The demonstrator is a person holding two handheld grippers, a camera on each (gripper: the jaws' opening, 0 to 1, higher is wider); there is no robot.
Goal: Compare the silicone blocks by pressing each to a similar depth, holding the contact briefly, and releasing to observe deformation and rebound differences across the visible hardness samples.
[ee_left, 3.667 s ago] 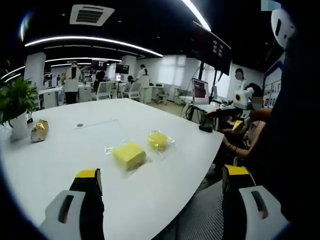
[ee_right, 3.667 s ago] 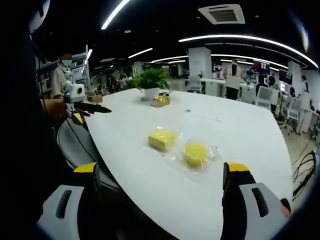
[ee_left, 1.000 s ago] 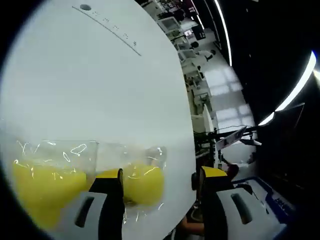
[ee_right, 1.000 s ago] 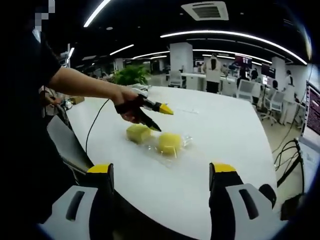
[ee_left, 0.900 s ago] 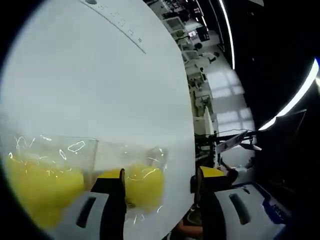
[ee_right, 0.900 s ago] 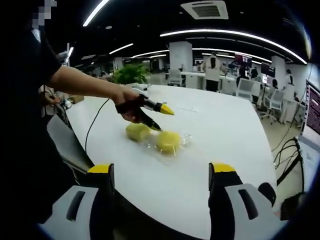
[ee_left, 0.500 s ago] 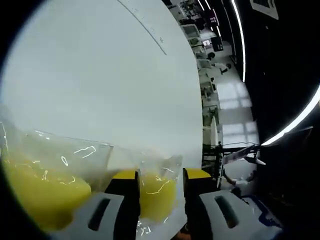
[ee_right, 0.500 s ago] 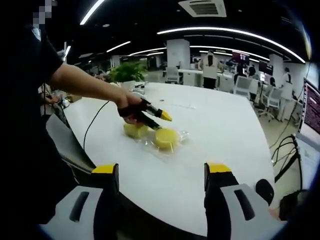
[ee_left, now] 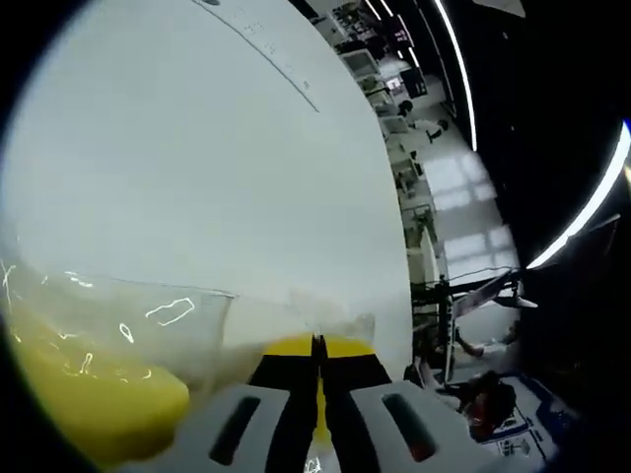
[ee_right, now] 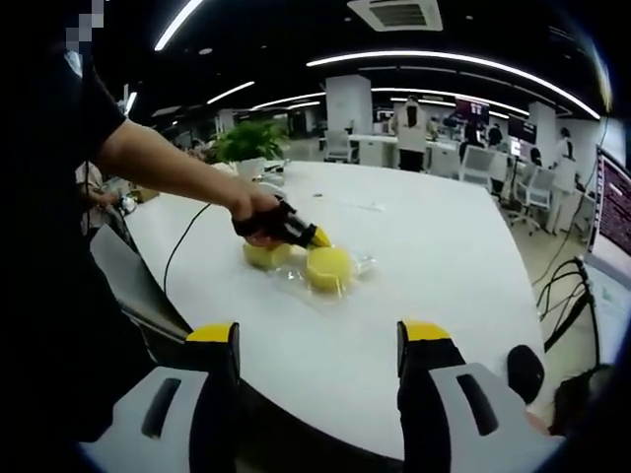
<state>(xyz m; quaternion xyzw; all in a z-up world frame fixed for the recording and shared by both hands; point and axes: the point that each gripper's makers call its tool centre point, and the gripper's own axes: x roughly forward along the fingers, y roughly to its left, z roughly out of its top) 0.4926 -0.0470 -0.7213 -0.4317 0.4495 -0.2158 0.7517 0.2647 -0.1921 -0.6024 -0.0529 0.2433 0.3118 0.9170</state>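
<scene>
Left gripper (ee_left: 317,360): jaws rise from 6 o'clock in the left gripper view, yellow tips pressed together, only a thin slit between them. In the right gripper view the left gripper (ee_right: 317,237) sits at about 11 o'clock from centre, tips together, pointing down toward 4 o'clock. The person's hand (ee_right: 258,220) wraps its grip; bare forearm (ee_right: 163,165) stretches back toward 10 o'clock. Right gripper (ee_right: 317,347): jaws spread wide at 6 o'clock, nothing between them, held level.

2 yellow silicone blocks in clear wrap: 1 round block (ee_right: 328,266) on the right, 1 squarish block (ee_right: 264,254) to its left; 2 grippers, 1 white table (ee_right: 434,246), 1 potted plant (ee_right: 246,146) far left
</scene>
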